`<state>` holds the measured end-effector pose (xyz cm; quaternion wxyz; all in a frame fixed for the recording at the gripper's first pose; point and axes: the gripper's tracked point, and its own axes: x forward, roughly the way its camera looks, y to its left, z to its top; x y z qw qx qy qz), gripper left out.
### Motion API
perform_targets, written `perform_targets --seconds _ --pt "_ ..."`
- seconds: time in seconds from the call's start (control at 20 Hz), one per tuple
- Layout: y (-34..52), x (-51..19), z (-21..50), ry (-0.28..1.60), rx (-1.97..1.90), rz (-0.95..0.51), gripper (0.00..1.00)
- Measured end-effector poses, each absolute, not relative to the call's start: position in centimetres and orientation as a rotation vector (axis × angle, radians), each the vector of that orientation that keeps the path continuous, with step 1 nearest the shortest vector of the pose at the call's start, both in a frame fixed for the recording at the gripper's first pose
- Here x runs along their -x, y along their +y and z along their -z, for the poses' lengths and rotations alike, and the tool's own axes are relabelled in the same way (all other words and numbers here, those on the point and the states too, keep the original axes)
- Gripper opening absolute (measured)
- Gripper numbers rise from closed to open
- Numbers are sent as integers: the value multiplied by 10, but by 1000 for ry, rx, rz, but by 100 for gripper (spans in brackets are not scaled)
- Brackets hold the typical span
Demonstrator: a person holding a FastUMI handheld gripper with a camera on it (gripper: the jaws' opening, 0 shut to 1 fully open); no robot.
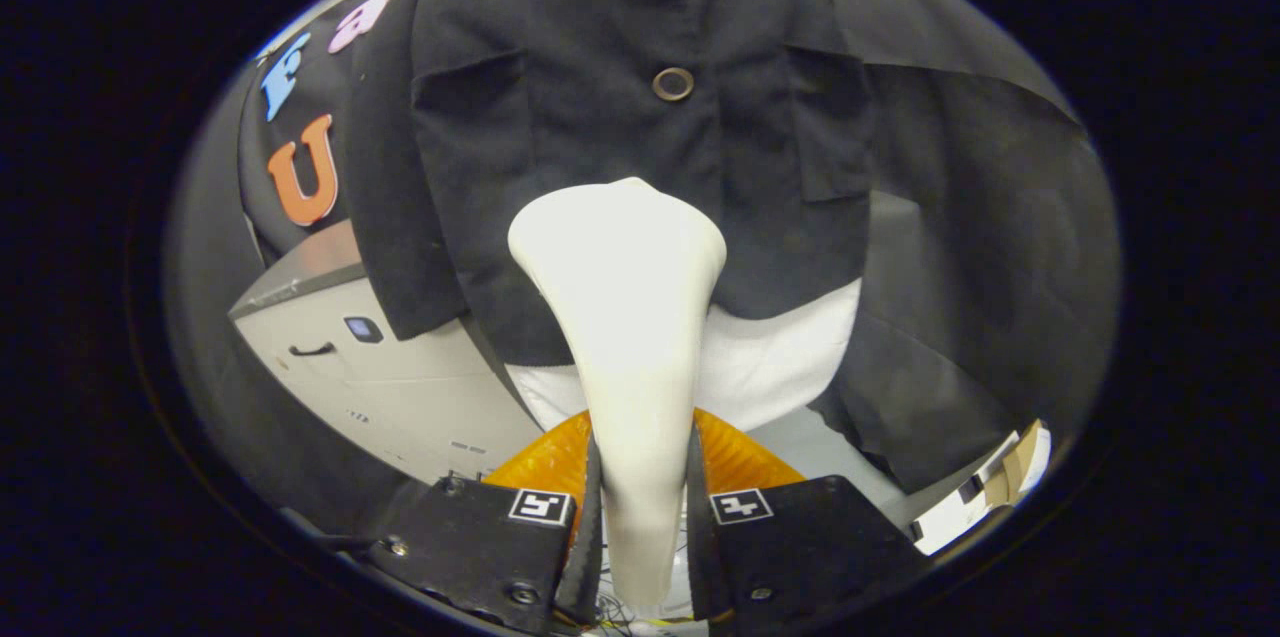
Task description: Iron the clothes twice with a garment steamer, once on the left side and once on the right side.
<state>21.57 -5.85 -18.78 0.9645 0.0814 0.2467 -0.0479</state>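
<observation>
**Steamer head poised at the jacket's lower front**

Gripper view: the gripper [640,507] has its two fingers pressed against either side of the slim handle of the white garment steamer [625,317], pinching it firmly. The steamer widens into a broad head that points straight ahead, beyond the fingers, and sits just in front of the black jacket [560,137] hanging there. The head lines up near the jacket's centre closure, just below the lower of the two buttons [673,83]. A white garment [770,367] shows under the jacket's hem, and a grey cabinet [400,377] stands off to one side behind it. Whether the head actually touches the cloth I cannot tell from here.

From where it stands, I'd judge a pass is under way or about to begin. To do it well, the person should keep the head flat to the fabric and move it in one slow, straight stroke down a front panel, staying clear of the buttons so the head doesn't catch. The grip should stay tight; the handle is smooth and could twist. Then do the same on the other panel.
</observation>
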Motion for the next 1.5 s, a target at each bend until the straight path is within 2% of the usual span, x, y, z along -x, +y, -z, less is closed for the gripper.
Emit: perform_targets --seconds 0.3,0.5,0.85,1.2,1.5 --pt "-121 -190 92 364 -248 154 37" --pt "-163 -198 10 244 -297 157 37" --pt "-212 -243 -119 104 -324 31 37" --pt "-210 -281 -191 59 -283 -72 37" --pt "-194 -303 -209 59 -246 -44 38"
